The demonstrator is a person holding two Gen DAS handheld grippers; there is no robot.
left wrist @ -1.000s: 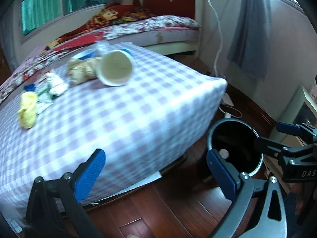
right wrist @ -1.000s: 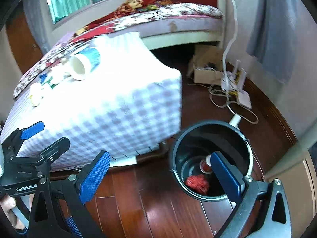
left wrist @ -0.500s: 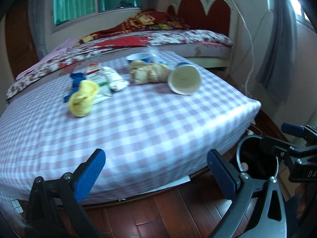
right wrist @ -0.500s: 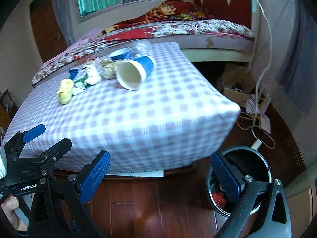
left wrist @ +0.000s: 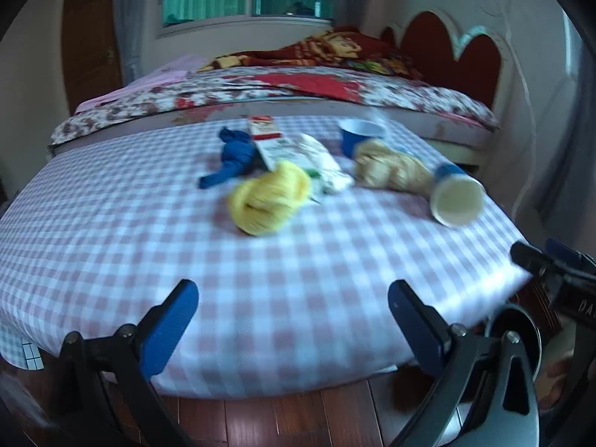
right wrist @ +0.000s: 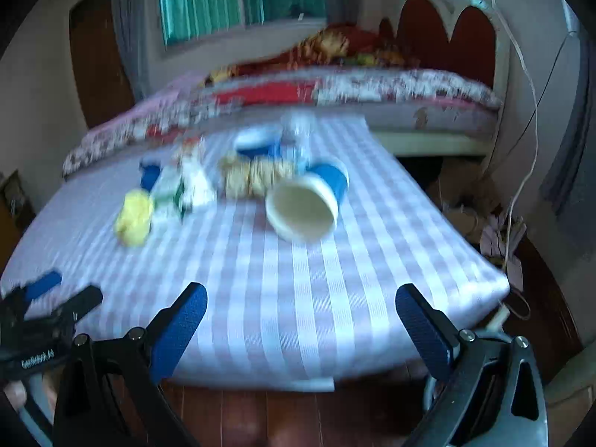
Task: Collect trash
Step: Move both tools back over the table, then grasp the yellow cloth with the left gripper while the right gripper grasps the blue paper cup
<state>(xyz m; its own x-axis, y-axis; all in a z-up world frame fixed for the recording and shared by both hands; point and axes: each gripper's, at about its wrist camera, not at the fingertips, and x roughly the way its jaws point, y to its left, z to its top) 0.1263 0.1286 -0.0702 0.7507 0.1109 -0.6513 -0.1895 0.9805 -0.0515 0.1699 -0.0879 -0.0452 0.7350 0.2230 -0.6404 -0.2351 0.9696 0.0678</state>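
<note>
a: how are the two grippers held?

b: the left gripper (left wrist: 292,320) is held with its blue pads spread wide, and nothing is caught between them. the right gripper (right wrist: 301,320) is likewise spread apart and nothing is carried in it. both are poised at the near edge of the checked mattress (left wrist: 186,242), above the wooden floor (left wrist: 290,417).

a: and where is the trash found?

b: it is gathered toward the far side of the mattress. a yellow wad (left wrist: 270,197) is seen nearest, with a blue cloth (left wrist: 232,158) and a white wrapper (left wrist: 320,164) just behind it. a crumpled brown paper (left wrist: 391,167) is laid beside a tipped paper cup (left wrist: 456,199), whose open mouth is turned toward the cameras. a second blue cup (left wrist: 359,136) is stood upright behind them.

a: is the bin shown?

b: only a part of a dark round bin (left wrist: 516,335) is made out at the lower right of the left view, on the floor beside the mattress corner. the right view is blurred.
</note>
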